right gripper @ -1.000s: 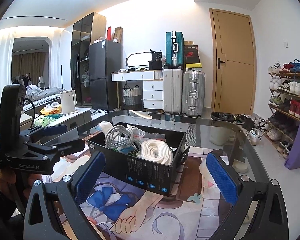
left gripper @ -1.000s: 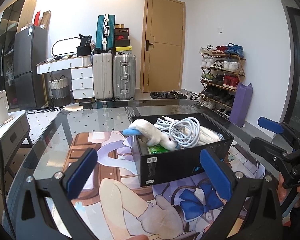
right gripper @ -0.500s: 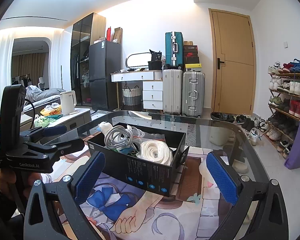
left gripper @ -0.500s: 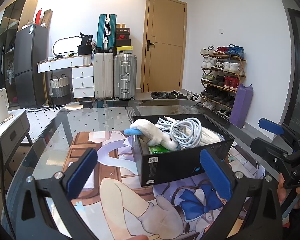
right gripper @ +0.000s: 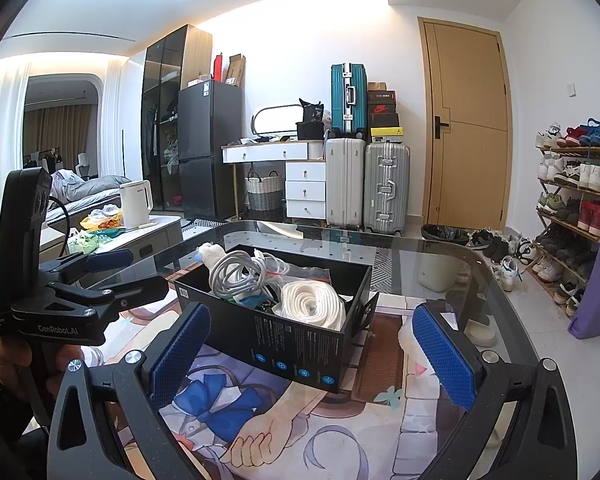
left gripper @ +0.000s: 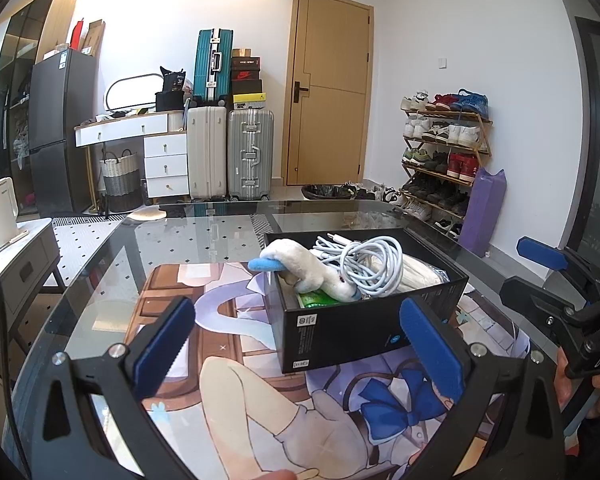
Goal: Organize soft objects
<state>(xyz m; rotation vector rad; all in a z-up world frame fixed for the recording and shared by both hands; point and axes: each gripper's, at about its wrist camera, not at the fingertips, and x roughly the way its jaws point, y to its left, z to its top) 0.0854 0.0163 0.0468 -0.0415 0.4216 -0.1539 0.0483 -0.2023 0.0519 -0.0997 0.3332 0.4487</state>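
A matte black cardboard box holds a fuzzy white plush and coiled cables. The left gripper and the right gripper both gape wide, ribbed blue pads bare.

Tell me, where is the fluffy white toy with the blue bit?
The fluffy white toy lies in the black box on the glass table, at the box's left end in the left wrist view, beside the white cable.

One black box sits at centre frame, holding one white plush toy, one coiled white cable and one coil of white rope. Three suitcases stand at upper centre, and one shoe rack at right.
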